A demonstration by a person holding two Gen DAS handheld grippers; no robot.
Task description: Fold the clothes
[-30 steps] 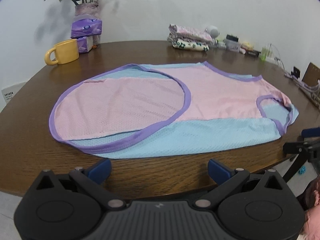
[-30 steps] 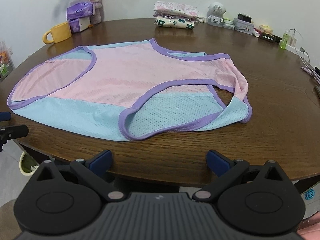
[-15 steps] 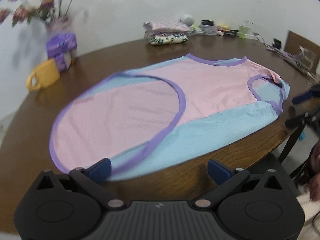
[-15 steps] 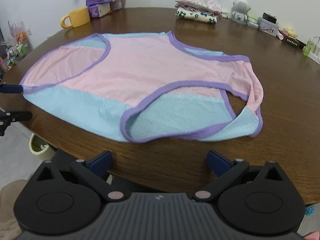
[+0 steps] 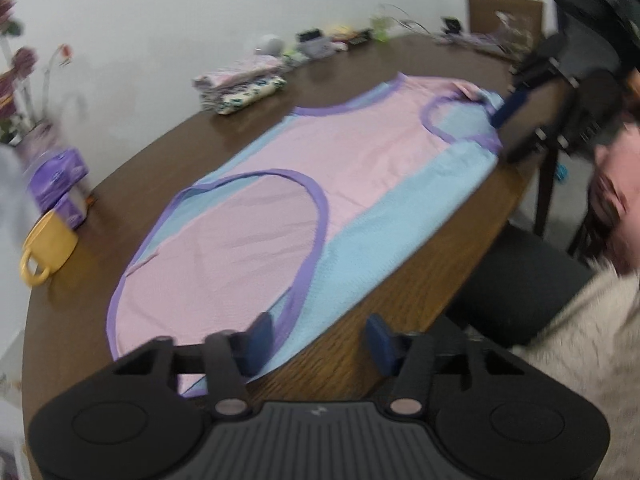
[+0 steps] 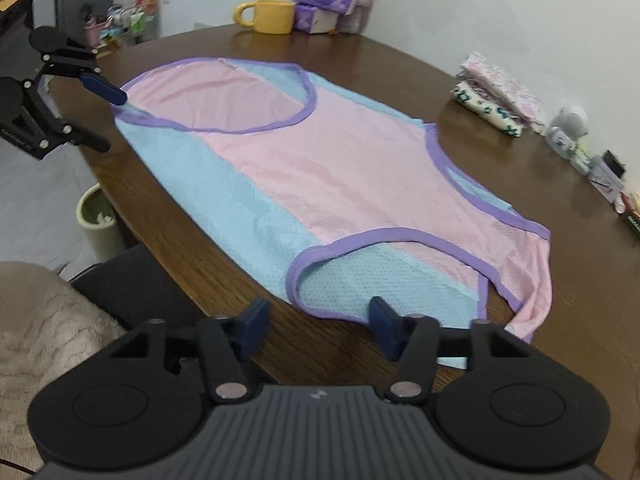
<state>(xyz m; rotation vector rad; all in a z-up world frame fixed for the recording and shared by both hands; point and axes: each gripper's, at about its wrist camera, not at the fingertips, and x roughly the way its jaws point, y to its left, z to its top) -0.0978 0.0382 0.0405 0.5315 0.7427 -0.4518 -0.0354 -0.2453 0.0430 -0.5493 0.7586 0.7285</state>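
Both grippers are being brought in to the vest (image 5: 360, 168) (spread flat on the table (image 5: 408, 292)): left gripper (image 5: 320, 338) at 7 o'clock, right gripper (image 6: 318, 326) at 5 o'clock, jaws apart, being readied for grasping.

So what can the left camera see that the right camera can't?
Only the left view shows a wooden chair and flowers. Only the right view shows a bin on the floor and a small white toy. Both show the vest on the table, the yellow mug, the folded clothes, and both open tongs.
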